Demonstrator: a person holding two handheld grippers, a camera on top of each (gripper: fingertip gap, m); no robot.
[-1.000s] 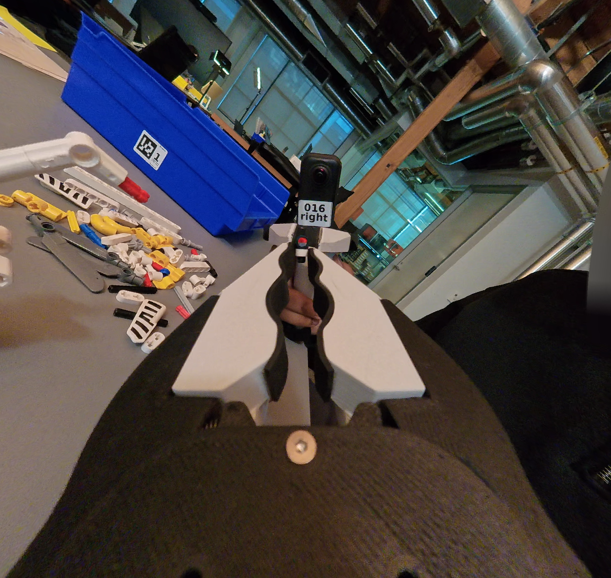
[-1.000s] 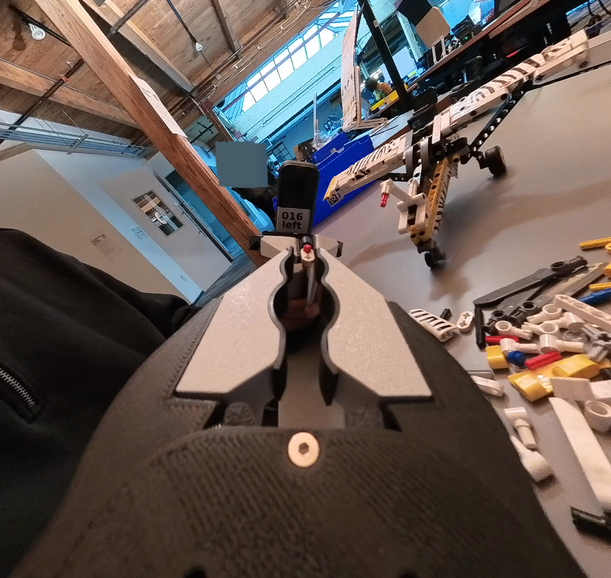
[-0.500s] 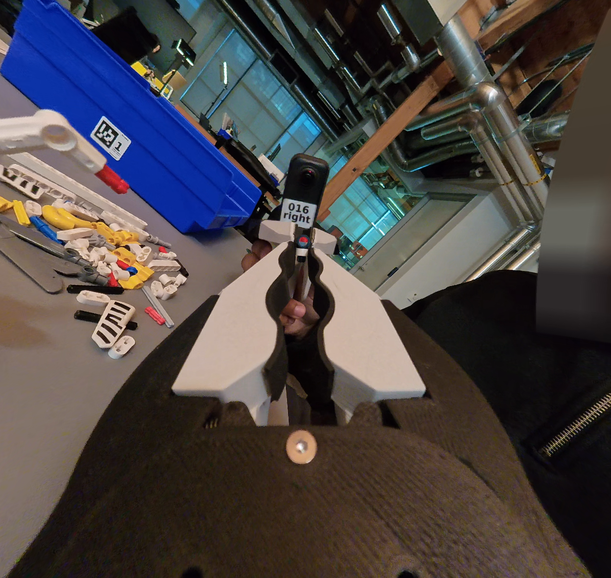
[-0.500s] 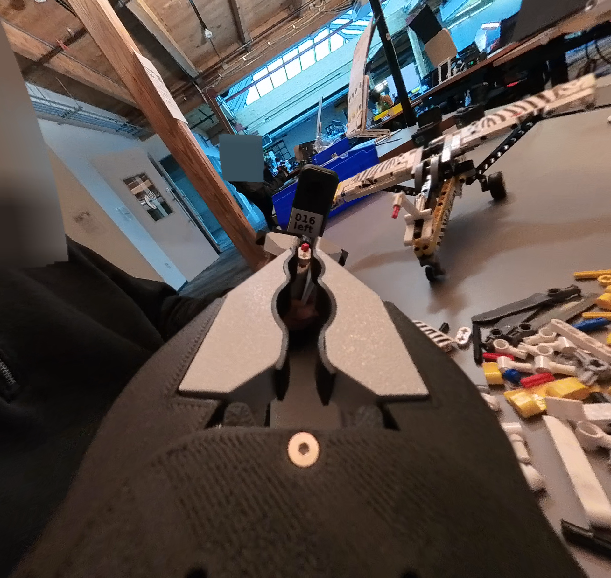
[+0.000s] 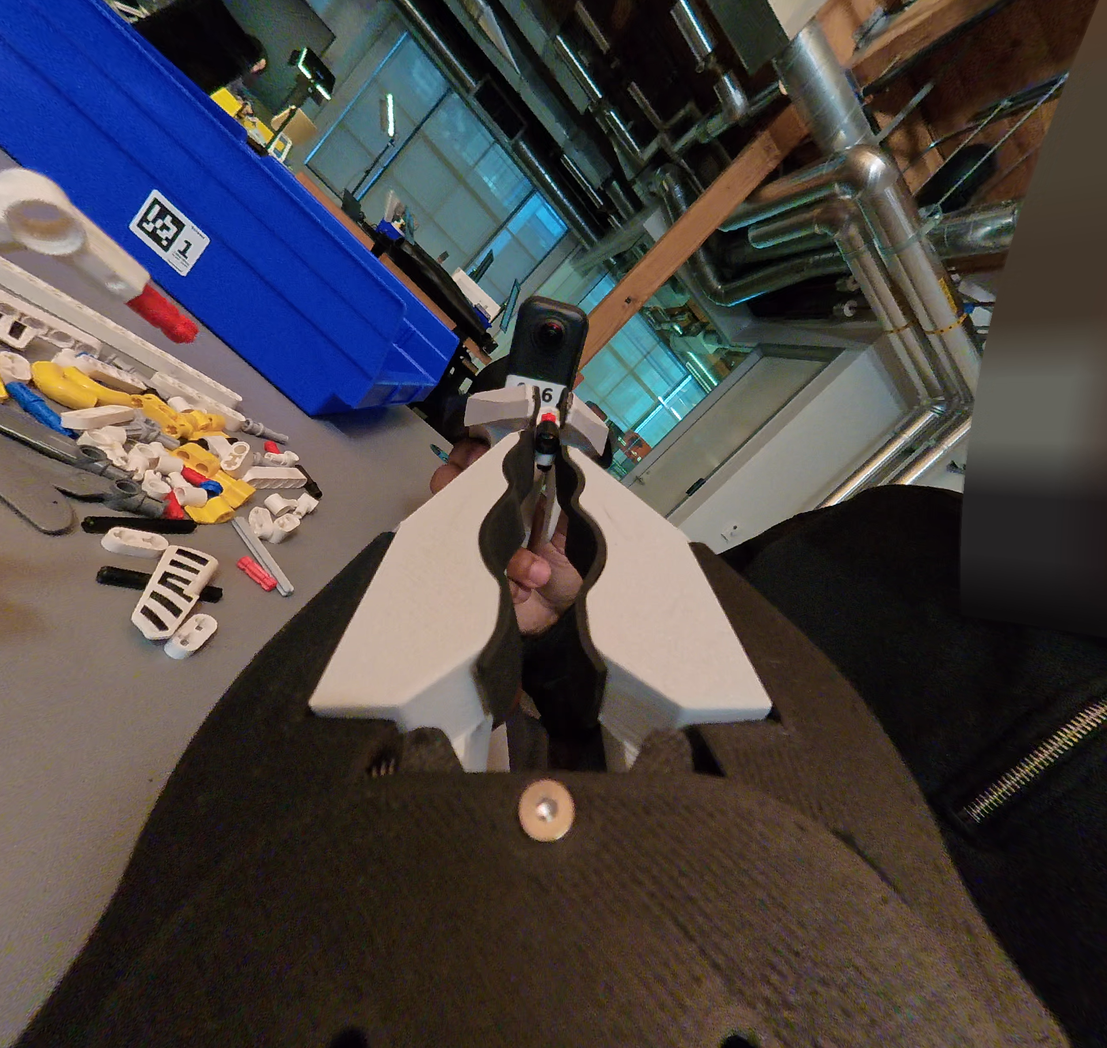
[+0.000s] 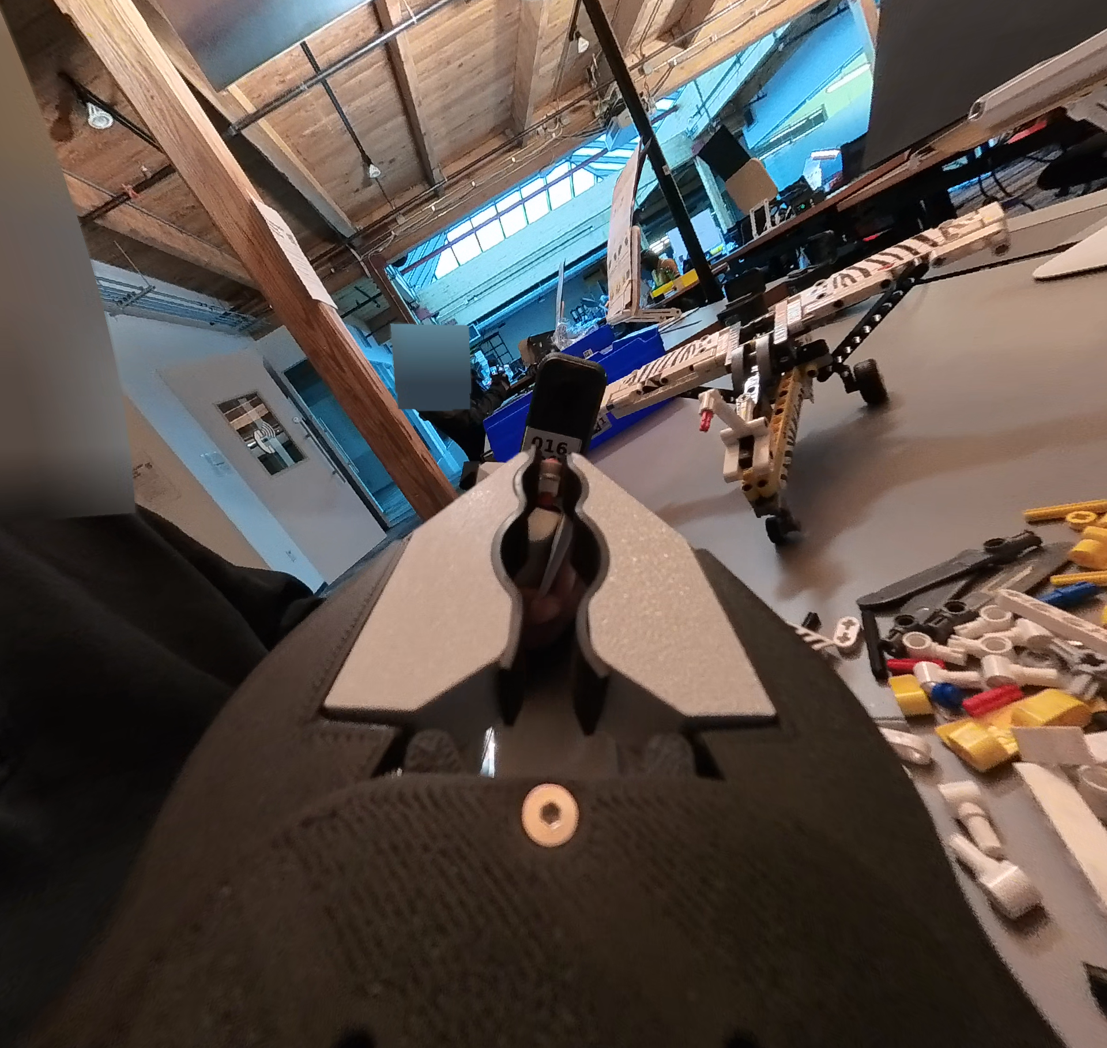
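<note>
Above the grey table (image 5: 90, 719), the left gripper (image 5: 544, 450) and right gripper (image 6: 550, 474) are held tip to tip, each clenched on one small assembly: a white and black pin piece with a red tip (image 5: 544, 441). Loose building pieces (image 5: 180, 468) are scattered left of it, before the blue bin (image 5: 251, 276); a striped model (image 6: 779, 360) stands beyond.

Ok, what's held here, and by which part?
Both pinch one small red-black-white connector piece, tip to tip: left gripper on its white end, right gripper apparently around the red end.
</note>
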